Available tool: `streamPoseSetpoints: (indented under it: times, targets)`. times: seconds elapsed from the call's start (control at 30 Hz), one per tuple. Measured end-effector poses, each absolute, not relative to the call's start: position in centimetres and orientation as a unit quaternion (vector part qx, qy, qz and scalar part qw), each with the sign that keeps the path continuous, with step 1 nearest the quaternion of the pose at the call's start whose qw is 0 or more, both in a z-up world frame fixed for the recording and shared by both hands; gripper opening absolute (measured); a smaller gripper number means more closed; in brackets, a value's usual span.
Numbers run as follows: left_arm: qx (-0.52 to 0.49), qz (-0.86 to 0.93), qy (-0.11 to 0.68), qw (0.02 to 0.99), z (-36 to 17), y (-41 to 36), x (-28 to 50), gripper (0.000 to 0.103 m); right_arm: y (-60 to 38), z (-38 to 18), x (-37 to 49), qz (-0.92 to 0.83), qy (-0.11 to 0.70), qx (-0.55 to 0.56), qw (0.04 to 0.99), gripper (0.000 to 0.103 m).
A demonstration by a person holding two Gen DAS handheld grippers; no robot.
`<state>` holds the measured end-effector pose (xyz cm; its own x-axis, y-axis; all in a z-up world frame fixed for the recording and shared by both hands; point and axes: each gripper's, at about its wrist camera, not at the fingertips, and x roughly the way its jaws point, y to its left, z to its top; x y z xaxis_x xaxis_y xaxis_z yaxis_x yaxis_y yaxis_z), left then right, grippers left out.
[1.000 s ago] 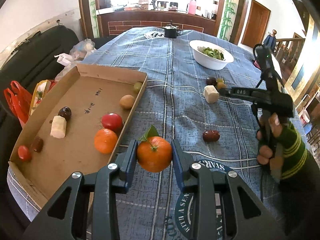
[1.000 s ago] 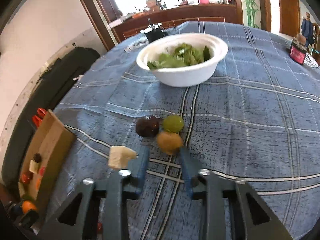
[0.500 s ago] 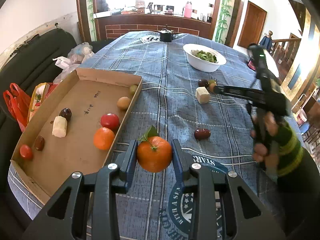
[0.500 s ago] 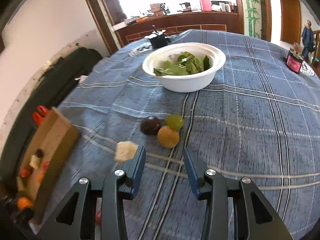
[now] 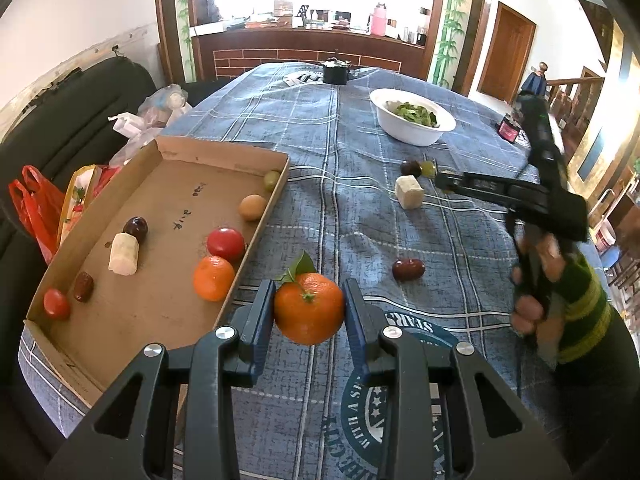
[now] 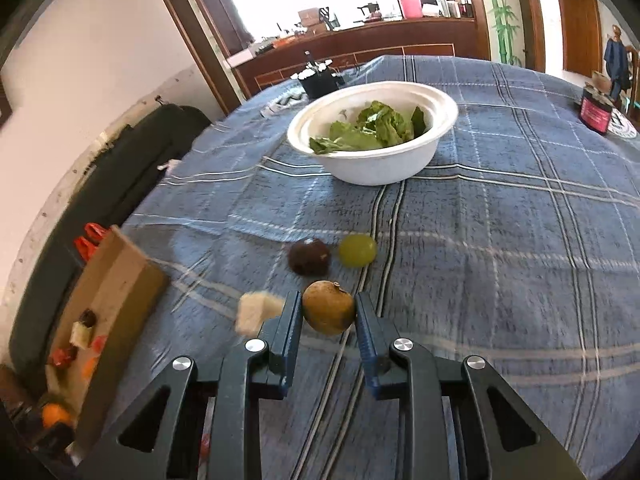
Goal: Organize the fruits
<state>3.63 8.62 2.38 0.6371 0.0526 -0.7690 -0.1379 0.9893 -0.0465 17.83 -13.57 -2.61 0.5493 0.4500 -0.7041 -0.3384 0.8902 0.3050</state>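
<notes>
My left gripper is shut on an orange with a green leaf and holds it above the blue tablecloth, just right of the cardboard tray. The tray holds several fruits, among them another orange and a red tomato. My right gripper has its jaws around a small brown fruit, both pads close to its sides. A dark fruit, a green grape and a pale cube piece lie just beyond. A dark red fruit lies alone on the cloth.
A white bowl of green leaves stands beyond the loose fruits. A black pot sits at the table's far end, a small red jar at the right. Plastic bags and a dark sofa lie left of the tray.
My right gripper moved forward and closed in around the brown fruit. My left gripper stayed shut on the orange and rose a little.
</notes>
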Motion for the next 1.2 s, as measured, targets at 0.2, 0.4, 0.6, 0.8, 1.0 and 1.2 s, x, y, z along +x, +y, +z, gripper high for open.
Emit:
streamPoseSetpoints:
  times: [0.2,0.4,0.6,0.8,1.0,1.2]
  targets:
    - [-0.044,0.061,0.417,0.906,3.1,8.1,2.6,0.031,-15.7,0.0,12.8,0.268,0.404,0.130,0.865,0.027]
    - [-0.040,0.076,0.408,0.909,3.9,8.4,1.2,0.031,-15.9,1.7,8.3,0.319,0.400,0.177,0.841,0.027]
    - [-0.044,0.088,0.400,0.911,4.3,9.2,-0.3,0.031,-14.9,2.5,5.0,0.358,0.404,0.199,0.818,0.027]
    - [-0.051,0.100,0.395,0.912,4.5,10.6,-1.5,0.031,-13.4,3.2,2.9,0.379,0.405,0.196,0.809,0.027]
    - [-0.058,0.110,0.392,0.911,4.4,12.0,-2.5,0.031,-11.9,3.6,1.8,0.387,0.405,0.186,0.807,0.027]
    - [-0.063,0.118,0.394,0.909,4.1,13.2,-3.3,0.031,-10.8,3.7,1.4,0.391,0.405,0.180,0.807,0.027]
